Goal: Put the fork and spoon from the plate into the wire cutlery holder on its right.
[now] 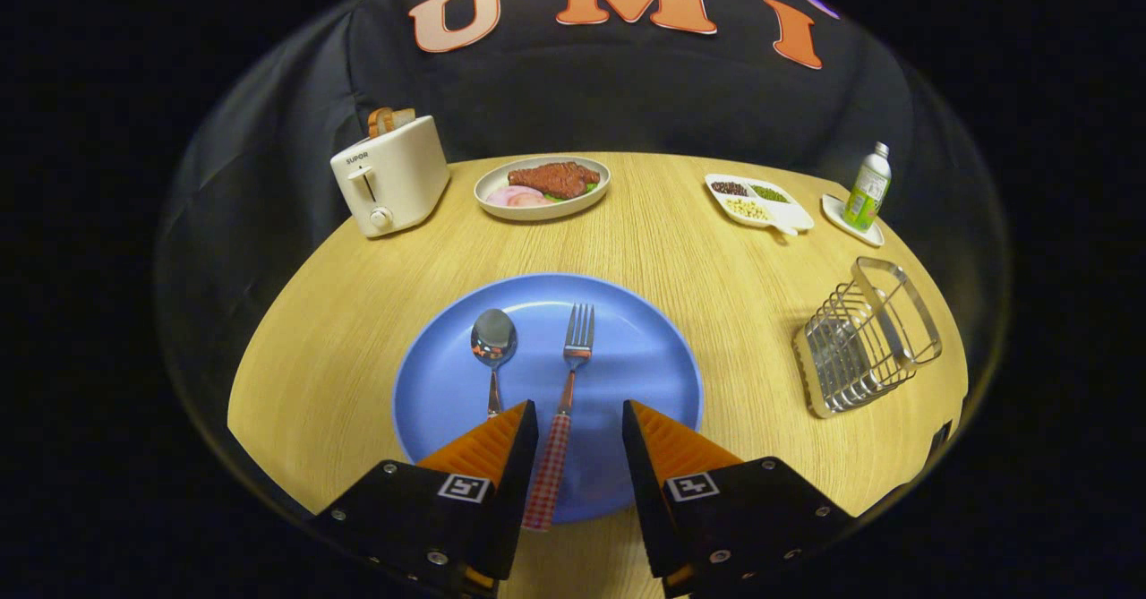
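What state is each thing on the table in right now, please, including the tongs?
Tongs: open, fork handle between the fingers, not gripped.
Fork: lying on the blue plate.
Spoon: lying on the plate, bowl up.
Wire cutlery holder: upright, empty.
Toaster: bread sticking out.
Bottle: upright, capped.

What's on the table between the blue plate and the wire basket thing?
Nothing. In the gripper view, only bare wooden table lies between the blue plate and the wire cutlery holder. The open gripper straddles the fork's handle.
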### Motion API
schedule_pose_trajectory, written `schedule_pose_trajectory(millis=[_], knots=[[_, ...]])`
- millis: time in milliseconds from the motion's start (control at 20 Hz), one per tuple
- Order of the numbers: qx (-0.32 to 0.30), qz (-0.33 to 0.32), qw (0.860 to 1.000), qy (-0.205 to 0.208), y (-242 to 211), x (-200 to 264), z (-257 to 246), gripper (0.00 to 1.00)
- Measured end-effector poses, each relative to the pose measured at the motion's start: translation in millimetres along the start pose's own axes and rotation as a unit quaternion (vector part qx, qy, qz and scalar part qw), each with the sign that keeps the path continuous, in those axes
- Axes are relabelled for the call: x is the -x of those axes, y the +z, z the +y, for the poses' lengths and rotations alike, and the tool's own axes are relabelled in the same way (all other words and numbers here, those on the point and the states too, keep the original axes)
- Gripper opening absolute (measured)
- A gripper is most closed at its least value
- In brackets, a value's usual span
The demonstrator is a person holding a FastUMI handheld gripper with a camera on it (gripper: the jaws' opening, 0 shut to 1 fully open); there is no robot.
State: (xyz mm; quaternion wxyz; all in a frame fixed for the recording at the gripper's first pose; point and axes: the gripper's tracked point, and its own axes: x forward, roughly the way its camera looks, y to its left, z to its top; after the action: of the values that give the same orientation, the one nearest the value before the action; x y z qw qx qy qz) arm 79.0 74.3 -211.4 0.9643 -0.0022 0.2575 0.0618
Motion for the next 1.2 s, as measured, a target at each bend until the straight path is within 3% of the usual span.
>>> schedule_pose_trajectory(millis=[200, 550, 900, 1200], knots=[[0.003, 0.017, 1.000, 0.003, -11, -5, 5, 0.44], [0.008, 0.016, 1.000, -0.012, -10, -3, 4, 0.09], [0.002, -0.012, 1.000, -0.009, 32, 30, -16, 0.06], [0.011, -0.027, 0.999, -0.033, 75, 76, -79, 0.06]])
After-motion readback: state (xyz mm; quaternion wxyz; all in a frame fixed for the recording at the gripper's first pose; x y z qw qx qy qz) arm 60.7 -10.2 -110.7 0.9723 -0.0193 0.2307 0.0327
